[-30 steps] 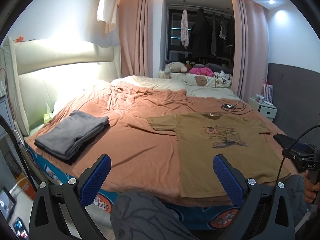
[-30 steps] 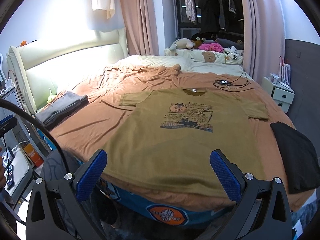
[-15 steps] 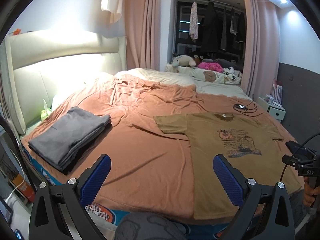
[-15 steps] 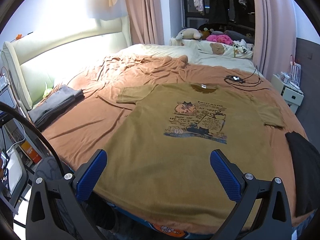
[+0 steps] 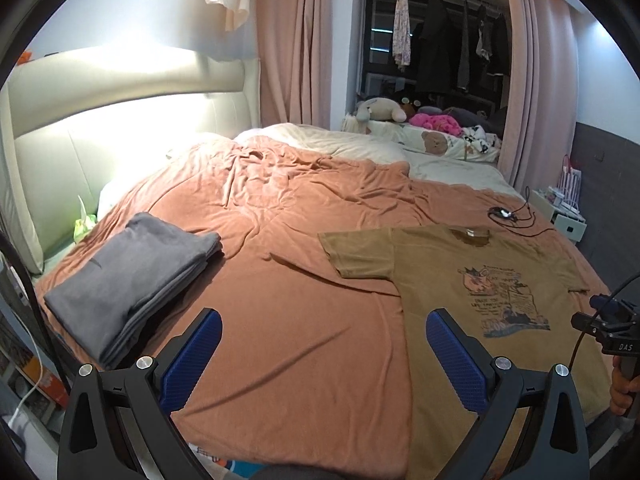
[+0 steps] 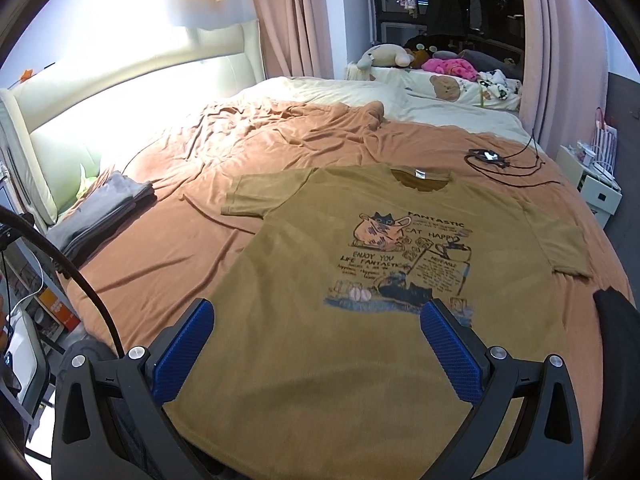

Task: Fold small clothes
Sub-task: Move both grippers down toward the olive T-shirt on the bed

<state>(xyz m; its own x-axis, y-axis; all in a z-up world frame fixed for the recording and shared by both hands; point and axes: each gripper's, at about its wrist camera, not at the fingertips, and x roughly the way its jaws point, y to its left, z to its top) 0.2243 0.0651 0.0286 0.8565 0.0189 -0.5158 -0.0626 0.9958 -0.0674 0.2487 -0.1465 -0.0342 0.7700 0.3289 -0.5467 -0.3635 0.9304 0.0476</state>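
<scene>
Right wrist view, mustard T-shirt (image 6: 360,320) flat on rust bedspread (image 6: 168,248), both tongs (image 6: 316,344) (image 5: 320,352) released

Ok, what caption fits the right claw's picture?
Open right claw above a brown cat T-shirt spread flat on the bed.

- The mustard T-shirt (image 6: 360,320) lying flat on the bed carries a chest print (image 6: 408,260) with a cat drawing and dark lettering
- Top right of the print reads "FANTASTIC", with "CAT HAPPY" just below it
- Lower left of the print reads "ENJOY YOU" over "LIFE FANTASTIC"
- The finer lines under these words and on the drawn sheet of paper are too small to read
- In the left wrist view, the black housing of the right tool (image 5: 618,344) bears white letters "DAS"
</scene>
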